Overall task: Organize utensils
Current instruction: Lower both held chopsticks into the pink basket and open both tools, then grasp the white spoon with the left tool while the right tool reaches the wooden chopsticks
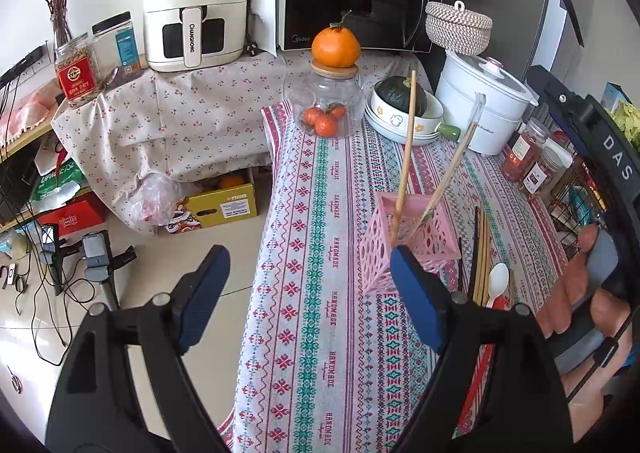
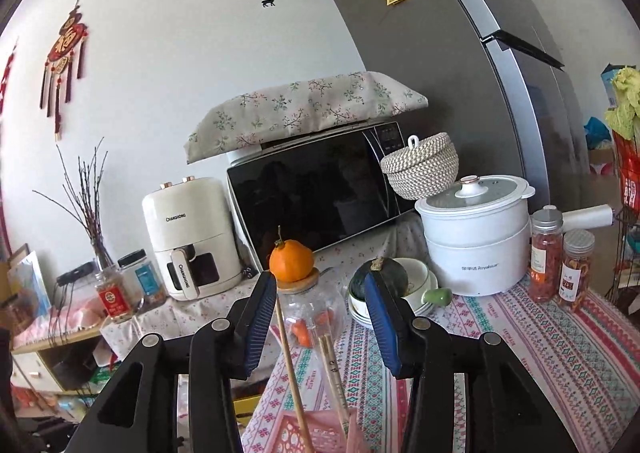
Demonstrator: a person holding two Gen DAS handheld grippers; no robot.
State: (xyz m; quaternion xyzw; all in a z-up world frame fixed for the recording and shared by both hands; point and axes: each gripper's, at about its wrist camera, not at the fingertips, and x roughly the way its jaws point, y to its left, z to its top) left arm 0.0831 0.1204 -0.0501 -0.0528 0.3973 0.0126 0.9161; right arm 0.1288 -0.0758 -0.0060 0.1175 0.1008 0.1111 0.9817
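Right wrist view, both tongs (image 2: 320,317) apart, slim wooden chopstick (image 2: 291,373) between, perhaps untouched, pink lattice basket (image 1: 412,249).

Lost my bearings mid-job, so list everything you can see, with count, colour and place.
Utensil basket: one, pink, on tablecloth.
Wooden stick: one, tan, standing in basket.
Wrapped chopsticks: one pair, leaning in basket.
Loose chopsticks: several, dark and tan, right of basket.
Spoon: one, white, beside them.
Glass jar: one, orange on lid.
Microwave: one, black, behind.
Left gripper: open, empty.
Right gripper: open around stick.
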